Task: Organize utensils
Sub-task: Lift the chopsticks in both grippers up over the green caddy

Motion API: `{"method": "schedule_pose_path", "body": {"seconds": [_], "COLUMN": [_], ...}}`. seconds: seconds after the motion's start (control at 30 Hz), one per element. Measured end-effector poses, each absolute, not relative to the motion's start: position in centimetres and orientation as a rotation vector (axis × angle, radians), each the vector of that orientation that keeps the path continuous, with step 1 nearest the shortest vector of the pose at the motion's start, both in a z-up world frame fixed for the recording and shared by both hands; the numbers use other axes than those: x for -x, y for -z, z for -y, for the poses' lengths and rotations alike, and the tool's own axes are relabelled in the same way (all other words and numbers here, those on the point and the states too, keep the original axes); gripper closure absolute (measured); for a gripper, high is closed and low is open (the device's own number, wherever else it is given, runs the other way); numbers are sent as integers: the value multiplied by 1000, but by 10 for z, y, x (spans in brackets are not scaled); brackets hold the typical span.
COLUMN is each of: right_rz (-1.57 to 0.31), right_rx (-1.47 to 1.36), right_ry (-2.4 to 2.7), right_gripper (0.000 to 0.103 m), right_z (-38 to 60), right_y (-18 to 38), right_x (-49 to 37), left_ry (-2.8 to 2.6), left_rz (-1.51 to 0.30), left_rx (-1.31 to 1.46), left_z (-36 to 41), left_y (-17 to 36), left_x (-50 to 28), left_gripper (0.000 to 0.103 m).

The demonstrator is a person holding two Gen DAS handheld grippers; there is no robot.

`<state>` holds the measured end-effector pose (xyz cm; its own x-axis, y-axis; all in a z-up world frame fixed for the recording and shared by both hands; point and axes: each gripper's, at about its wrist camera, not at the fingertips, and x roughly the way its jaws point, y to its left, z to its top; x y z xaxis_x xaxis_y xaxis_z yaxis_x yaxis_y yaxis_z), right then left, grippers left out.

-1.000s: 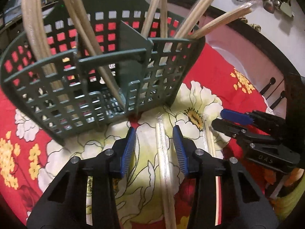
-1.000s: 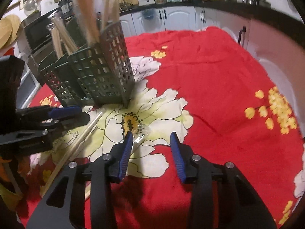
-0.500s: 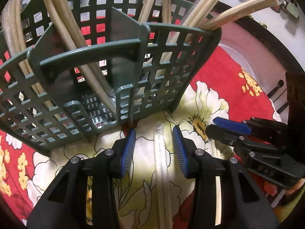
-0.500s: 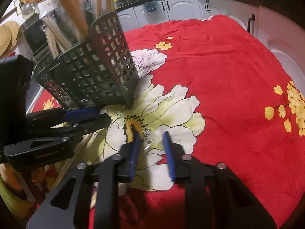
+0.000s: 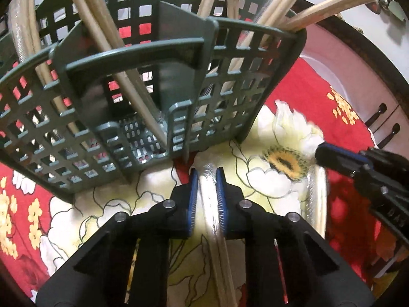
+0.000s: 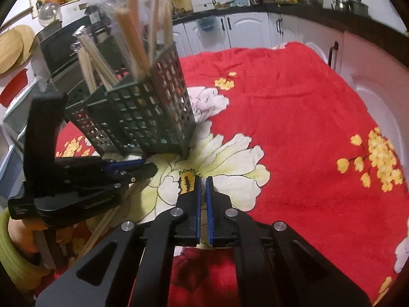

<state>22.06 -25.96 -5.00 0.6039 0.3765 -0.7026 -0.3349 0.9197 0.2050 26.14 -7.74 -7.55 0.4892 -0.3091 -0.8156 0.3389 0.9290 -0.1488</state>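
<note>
Several wrapped chopsticks (image 5: 258,18) stand in the green caddy (image 5: 158,81); the left gripper (image 5: 206,179) clamps one pair (image 5: 210,199), another pair (image 5: 317,199) lies right; the right gripper (image 6: 202,186) looks nearly closed, contents unclear.

In the left wrist view, the wrapped chopsticks (image 5: 208,197) run off the bottom edge, blurred where the left gripper (image 5: 206,199) clamps them. The second wrapped pair (image 5: 317,199) at right is smeared too. In the right wrist view, whether the right gripper (image 6: 202,204) pinches anything cannot be told.
</note>
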Motion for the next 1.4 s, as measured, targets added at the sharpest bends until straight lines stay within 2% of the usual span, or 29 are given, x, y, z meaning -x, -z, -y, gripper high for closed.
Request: {"method": "schedule_pose_path", "body": {"seconds": [0.27,0.8,1.4], "right_rz": [-745,-577,-417], "right_rx": [-4,69,96], "right_ry": [-475,-591,-618], "right_gripper": [100,101,101], "right_z": [245,206,193], "right_y": [18,-49,-109], "right_x": [-200,-167,-157], "left_ry": [418,399,398], "left_rz": [-991,-729,-523], "left_rx": [48,113,134], "left_z": [48,-3,-11], "left_y": [63,-37,-105], "left_x": [-255,-216,-196], "left_gripper": [95,96,96]}}
